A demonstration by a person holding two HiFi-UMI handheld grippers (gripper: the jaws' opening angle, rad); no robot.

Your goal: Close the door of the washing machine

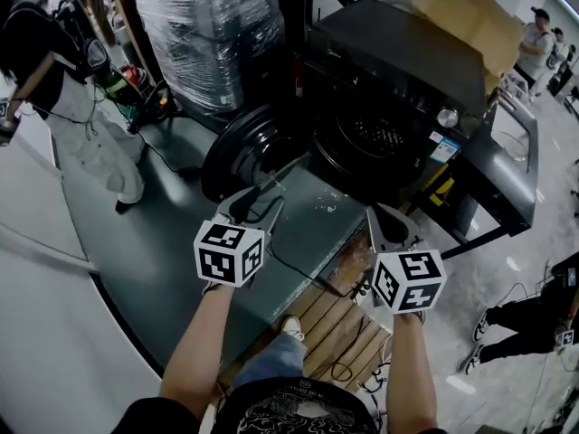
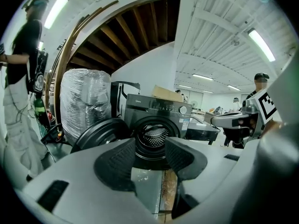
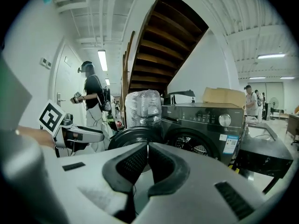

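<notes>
A black front-loading washing machine (image 1: 398, 70) stands ahead of me. Its round door (image 1: 242, 147) is swung wide open to the left, and the drum opening (image 1: 366, 143) shows. In the left gripper view the door (image 2: 100, 132) sits left of the drum (image 2: 152, 139). My left gripper (image 1: 262, 197) hovers just short of the door's lower edge, open with nothing between its pads (image 2: 117, 164). My right gripper (image 1: 384, 217) is below the drum opening and apart from the machine. It is shut and empty, its pads (image 3: 133, 164) meeting at the tips.
A plastic-wrapped stack (image 1: 213, 30) stands behind the open door. A person (image 1: 54, 89) is at the far left. A dark sheet-metal unit (image 1: 507, 165) sits right of the machine. A wooden pallet (image 1: 339, 333) with cables lies by my feet. Another person (image 1: 534, 319) crouches at the right.
</notes>
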